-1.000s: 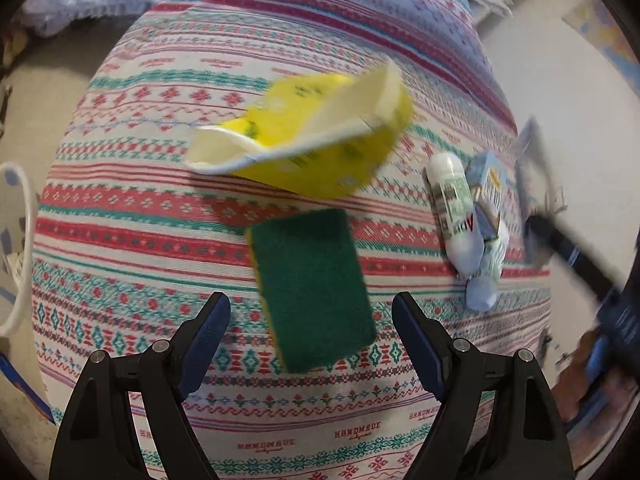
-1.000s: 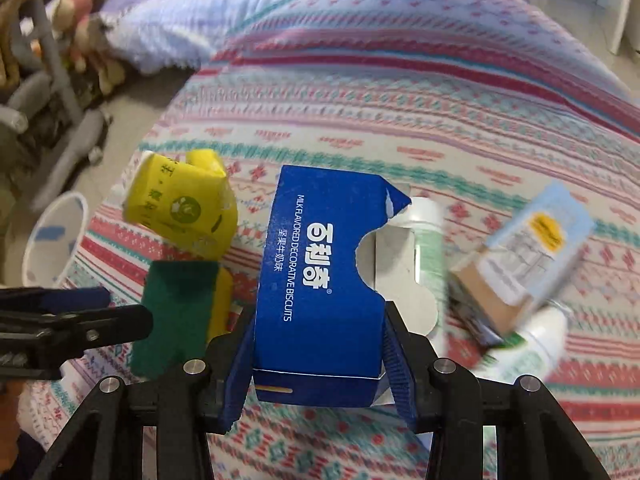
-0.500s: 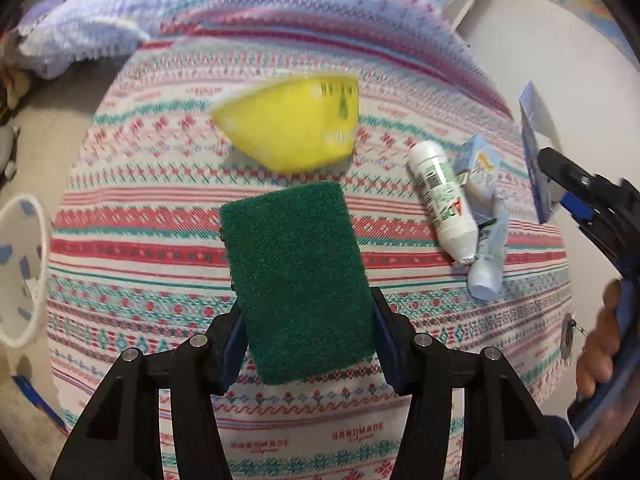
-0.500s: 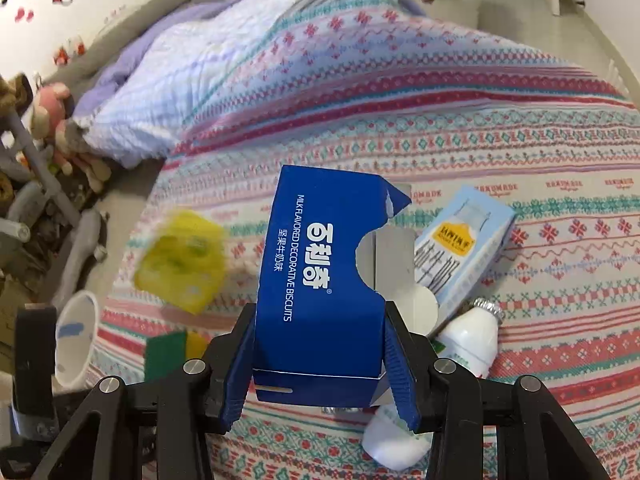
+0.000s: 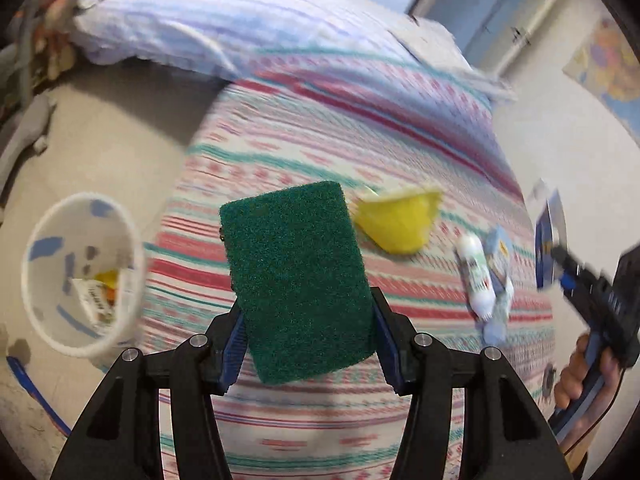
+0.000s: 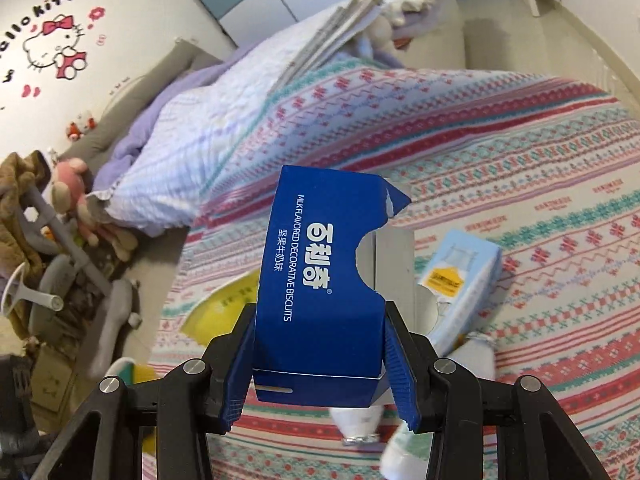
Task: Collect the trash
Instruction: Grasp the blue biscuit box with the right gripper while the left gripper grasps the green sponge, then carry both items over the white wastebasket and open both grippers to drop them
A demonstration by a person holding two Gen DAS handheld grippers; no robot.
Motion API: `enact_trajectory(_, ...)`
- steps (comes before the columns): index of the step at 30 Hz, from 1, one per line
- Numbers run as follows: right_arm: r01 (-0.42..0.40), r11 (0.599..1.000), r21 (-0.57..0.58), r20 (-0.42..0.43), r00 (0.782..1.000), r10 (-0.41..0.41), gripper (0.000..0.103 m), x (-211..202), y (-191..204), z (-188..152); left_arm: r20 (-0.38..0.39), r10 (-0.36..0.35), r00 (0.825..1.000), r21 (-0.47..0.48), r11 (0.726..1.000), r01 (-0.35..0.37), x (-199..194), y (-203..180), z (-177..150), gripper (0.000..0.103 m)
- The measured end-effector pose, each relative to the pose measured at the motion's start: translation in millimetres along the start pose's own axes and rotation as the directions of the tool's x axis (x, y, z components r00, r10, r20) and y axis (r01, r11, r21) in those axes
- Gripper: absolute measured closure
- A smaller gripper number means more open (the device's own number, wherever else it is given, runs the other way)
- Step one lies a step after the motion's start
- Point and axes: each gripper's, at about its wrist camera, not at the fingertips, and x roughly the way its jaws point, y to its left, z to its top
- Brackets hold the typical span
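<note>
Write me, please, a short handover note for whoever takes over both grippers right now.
Left gripper: shut on the green scouring sponge, lifted off the bed.
Right gripper: shut on the blue biscuit box.
White bin: on the floor beside the bed, with some wrappers already inside.
On the patterned bedspread: yellow carton, white bottle, light blue carton, and a second white bottle.
Left to do: drop the sponge and box in the bin, then collect the rest.
</note>
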Motion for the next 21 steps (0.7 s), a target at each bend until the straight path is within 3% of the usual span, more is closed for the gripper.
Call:
enact_trajectory(5,-0.037,0.998,-0.052,-0.022,0.999,0.036,0.052,10,27,-8,0.034,0.058,0.998,-0.133,0.990,-0.053,-16,70,15,0.045)
enact_trajectory(10,-0.068,0.988,-0.138,-0.084,0.995,0.056,0.052,32,64,-27,0.033,0.112,0.993,-0.292,0.951,-0.098,-26,147,19,0.045)
enact_trajectory(15,-0.114,0.964,-0.240,-0.139,0.987,0.082,0.052,57,110,-47,0.023,0.122,0.992,-0.368,0.924,-0.105,-33,194,16,0.045)
enact_trajectory(21,-0.169,0.937,-0.306,-0.202,0.973,0.109,0.052,86,152,-71,0.025,0.131,0.991,-0.414,0.904,-0.109,-42,221,6,0.045)
